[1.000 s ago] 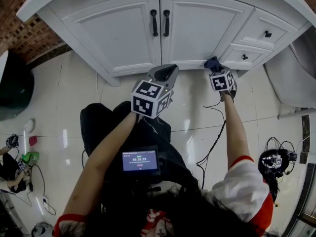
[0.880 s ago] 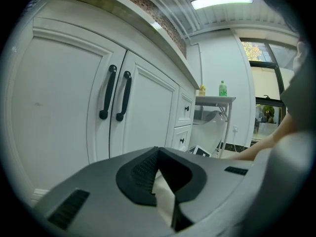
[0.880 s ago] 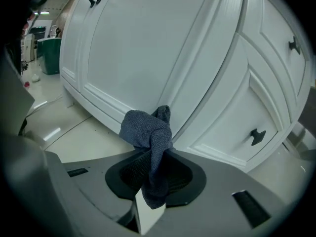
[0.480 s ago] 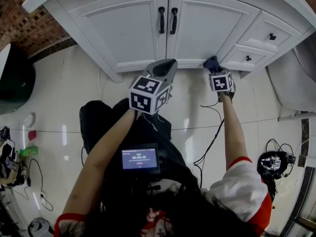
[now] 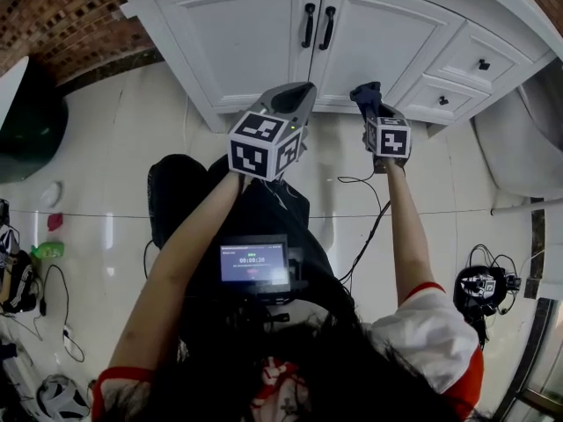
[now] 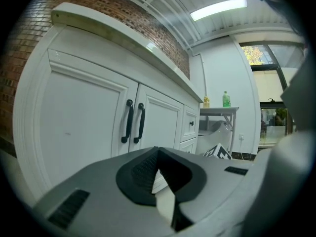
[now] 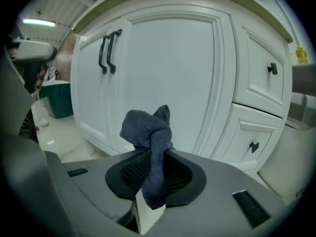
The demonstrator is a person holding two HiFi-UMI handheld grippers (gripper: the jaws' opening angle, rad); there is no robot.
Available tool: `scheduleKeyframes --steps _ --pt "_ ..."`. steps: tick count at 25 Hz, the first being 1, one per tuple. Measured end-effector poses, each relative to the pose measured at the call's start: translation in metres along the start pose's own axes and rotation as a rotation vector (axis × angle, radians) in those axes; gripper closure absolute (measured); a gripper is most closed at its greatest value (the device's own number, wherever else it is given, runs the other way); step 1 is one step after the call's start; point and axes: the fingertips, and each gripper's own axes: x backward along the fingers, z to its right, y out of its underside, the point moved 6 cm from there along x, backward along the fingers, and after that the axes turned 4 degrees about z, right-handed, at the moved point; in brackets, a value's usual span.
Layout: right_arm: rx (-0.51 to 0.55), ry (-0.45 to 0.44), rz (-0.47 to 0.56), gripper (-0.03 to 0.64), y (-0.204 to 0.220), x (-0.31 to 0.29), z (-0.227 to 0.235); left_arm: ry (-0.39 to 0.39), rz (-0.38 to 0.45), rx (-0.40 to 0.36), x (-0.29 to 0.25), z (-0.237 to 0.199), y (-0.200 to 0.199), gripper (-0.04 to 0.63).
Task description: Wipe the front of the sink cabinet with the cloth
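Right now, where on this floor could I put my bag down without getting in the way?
Bare tiles lie between the cabinet's left corner and the dark bin, and right of the person's right arm, below the drawers. Crowded: cables and bits along the lower left edge, wired gear at lower right.

The cabinet (image 5: 255, 33) is showing plain white, its handles (image 5: 318, 25) black. The cloth (image 7: 148, 132) is looking dark blue-grey with a fine knit weave. The left gripper (image 6: 157, 152) and right gripper (image 7: 148, 154) are showing grey shells with black ribbed pads, and their cubes (image 5: 264, 148) are carrying black-and-white square markers. The wall (image 5: 70, 16) is showing red-brown brick, the floor (image 5: 114, 148) glossy cream tile. The sleeve (image 5: 440, 323) is showing white edged in red. The bin (image 7: 57, 100) is looking dark green, though it is dim there.
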Motion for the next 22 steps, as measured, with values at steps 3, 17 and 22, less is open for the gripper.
scheduleKeyframes --steps 3,17,22 --pt "-0.024 -0.052 0.065 0.532 -0.024 0.024 -0.031 -0.029 0.029 0.003 0.023 -0.008 -0.009 0.56" --pt "-0.096 -0.254 0.295 0.532 -0.092 0.118 -0.16 -0.123 0.134 0.016 0.121 -0.016 -0.032 0.56" --pt "-0.094 -0.254 0.319 0.532 -0.097 0.132 -0.175 -0.175 0.144 0.047 0.133 -0.029 -0.028 0.56"
